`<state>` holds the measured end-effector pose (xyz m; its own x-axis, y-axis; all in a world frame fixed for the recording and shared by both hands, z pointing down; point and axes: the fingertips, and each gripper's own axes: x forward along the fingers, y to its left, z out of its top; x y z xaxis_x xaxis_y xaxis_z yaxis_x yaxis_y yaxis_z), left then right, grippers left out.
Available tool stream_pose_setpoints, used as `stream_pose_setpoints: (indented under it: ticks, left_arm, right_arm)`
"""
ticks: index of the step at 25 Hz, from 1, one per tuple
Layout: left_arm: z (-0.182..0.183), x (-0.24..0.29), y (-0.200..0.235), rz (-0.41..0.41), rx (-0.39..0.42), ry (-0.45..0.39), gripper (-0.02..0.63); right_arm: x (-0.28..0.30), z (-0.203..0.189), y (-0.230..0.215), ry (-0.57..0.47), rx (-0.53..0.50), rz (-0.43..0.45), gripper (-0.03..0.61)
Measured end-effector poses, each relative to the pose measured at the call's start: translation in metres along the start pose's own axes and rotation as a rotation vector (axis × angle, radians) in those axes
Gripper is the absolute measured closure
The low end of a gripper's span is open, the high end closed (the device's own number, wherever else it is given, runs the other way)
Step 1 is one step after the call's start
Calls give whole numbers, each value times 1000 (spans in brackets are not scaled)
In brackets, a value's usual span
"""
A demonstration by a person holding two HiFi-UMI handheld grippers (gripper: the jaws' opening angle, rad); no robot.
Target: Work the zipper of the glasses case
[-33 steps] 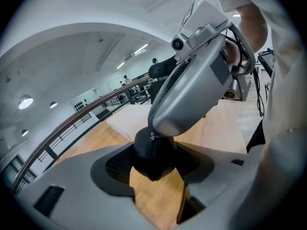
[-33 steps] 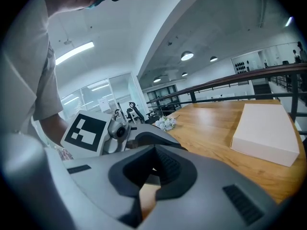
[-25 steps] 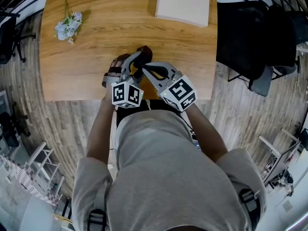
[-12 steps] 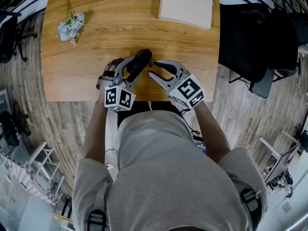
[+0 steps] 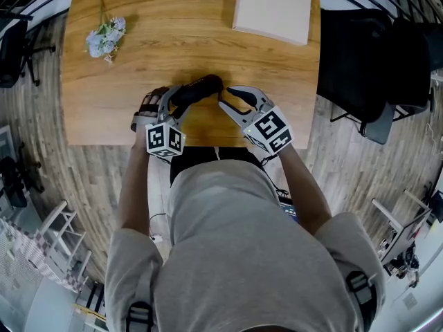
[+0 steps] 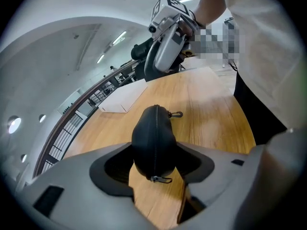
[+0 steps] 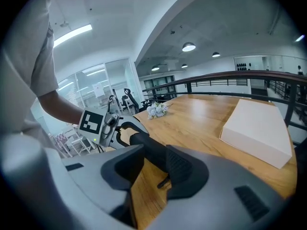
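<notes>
A black glasses case (image 5: 199, 88) is held over the near edge of the wooden table (image 5: 138, 68). My left gripper (image 5: 181, 97) is shut on one end of it. In the left gripper view the case (image 6: 153, 138) points away between the pads, its zipper closed, with the zipper pull (image 6: 161, 179) at the near end and a small clip (image 6: 175, 114) at the far end. My right gripper (image 5: 225, 98) stands open just right of the case's free end. In the right gripper view the case (image 7: 149, 150) lies beyond the parted jaws, and nothing is gripped.
A small bunch of pale flowers (image 5: 105, 37) lies at the table's far left. A flat white box (image 5: 273, 9) sits at the far right. Black chairs (image 5: 367, 54) stand right of the table. The person's torso fills the lower head view.
My right gripper was closed at the case's end a second ago; it has let go and its jaws now stand apart. The left gripper has shifted left, and the case has swung to point right.
</notes>
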<state>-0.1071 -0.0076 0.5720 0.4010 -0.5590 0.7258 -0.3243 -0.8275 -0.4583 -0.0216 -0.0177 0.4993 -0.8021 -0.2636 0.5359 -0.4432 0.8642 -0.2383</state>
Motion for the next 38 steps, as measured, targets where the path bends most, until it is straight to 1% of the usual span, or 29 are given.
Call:
stream_pose_setpoints:
  ticks: [7, 9, 13, 16, 21, 23, 26, 28, 32, 38]
  left_arm:
    - [-13, 23, -1, 8, -28, 22, 348]
    - [-14, 29, 0, 17, -17, 25, 348]
    - [-17, 41, 2, 53, 32, 36, 348]
    - [-15, 45, 5, 67, 18, 27, 348]
    - [-12, 46, 5, 88, 13, 37, 348]
    - [-10, 44, 2, 80, -16, 38, 348]
    - [-6, 42, -3, 52, -97, 24, 344]
    - [-3, 41, -6, 37, -137, 17, 322]
    - [1, 40, -14, 15, -190, 20, 290]
    - [6, 29, -23, -1, -356, 11, 279]
  right_arm:
    - [8, -11, -14, 23, 26, -78, 428]
    - [10, -13, -16, 25, 32, -97, 428]
    - [10, -18, -19, 29, 42, -121, 428]
    - [7, -22, -22, 29, 50, -139, 428]
    - [2, -25, -25, 22, 59, -159, 428]
    - [-1, -25, -24, 20, 62, -162, 428]
    - [-5, -27, -23, 21, 66, -162, 428]
    - [-7, -29, -22, 22, 69, -160, 428]
    - [-12, -34, -20, 17, 80, -164, 428]
    - [-23, -39, -21, 3, 106, -188, 433]
